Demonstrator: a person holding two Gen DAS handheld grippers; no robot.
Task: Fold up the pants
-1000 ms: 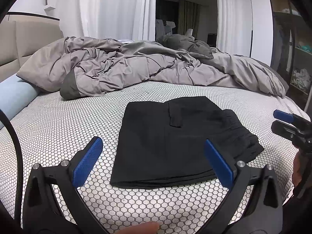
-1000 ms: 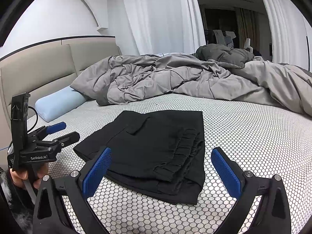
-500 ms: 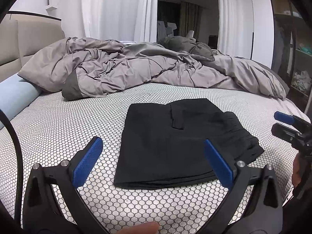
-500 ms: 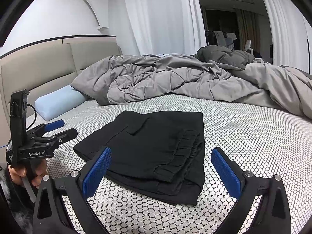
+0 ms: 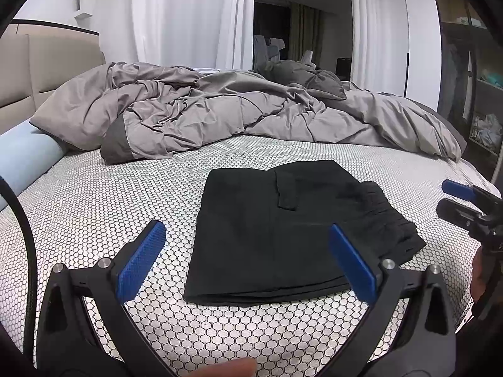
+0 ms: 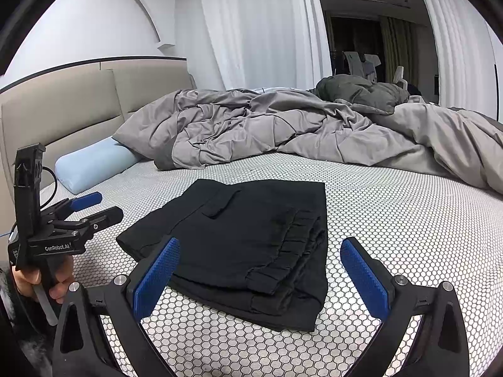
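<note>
the pants (image 5: 283, 229) lie in a compact black rectangle on the bed (image 5: 94, 204), several layers stacked, with the gathered waistband on the right edge and a pocket flap on top. that stacking suggests the folding is at or near its end. the near folded edge looks fairly even, which is probably why nothing is gripping it.

the left tool (image 5: 248, 259) hovers above the near edge of the pants with its jaws spread wide and nothing between them. the right tool (image 6: 261, 268) is also wide open and empty, held above the waistband corner. each tool shows in the other's view, off to the side and clear of the cloth.

a rumpled duvet (image 5: 235, 116) is heaped along the far side and a blue pillow (image 6: 94, 166) sits by the headboard, both well apart from the pants, leaving flat sheet around them for folding.
</note>
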